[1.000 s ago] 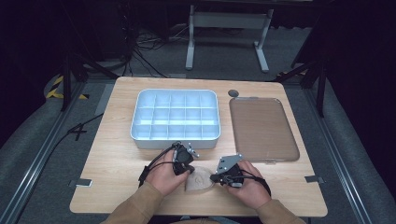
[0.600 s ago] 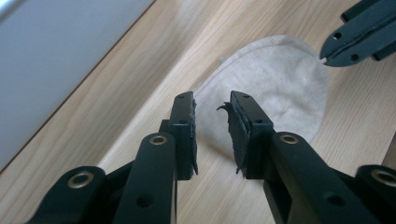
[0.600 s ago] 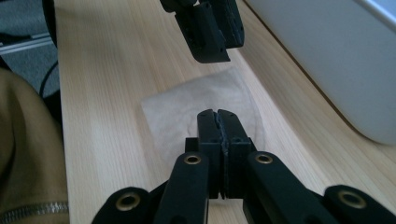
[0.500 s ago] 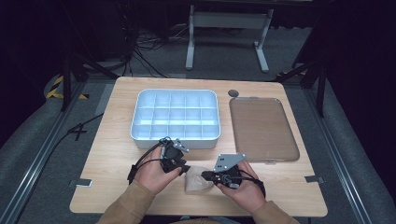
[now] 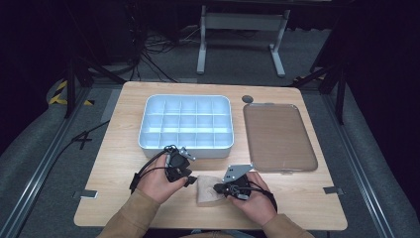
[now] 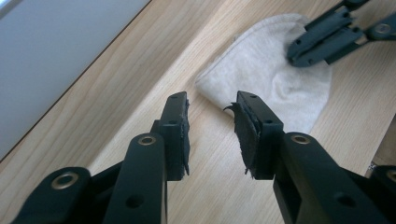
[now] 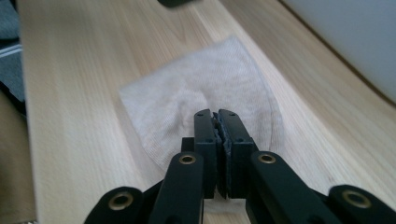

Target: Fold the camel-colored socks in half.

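Since earlier: our left gripper (image 5: 190,179) has slid back left, its jaws now just off the cloth's edge.
Cloth: the folded beige cloth (image 5: 208,191) lies flat at the table's (image 5: 124,144) near edge, between our two hands.
Right gripper: our right gripper (image 7: 218,122) has jaws pressed together on the cloth — we judge it pins the fabric steady.
Left gripper: jaws spread, aimed at the cloth's near corner (image 6: 205,86) — ready to pinch it.
Far side: compartment tray (image 5: 186,124) and brown lid (image 5: 278,136), untouched.
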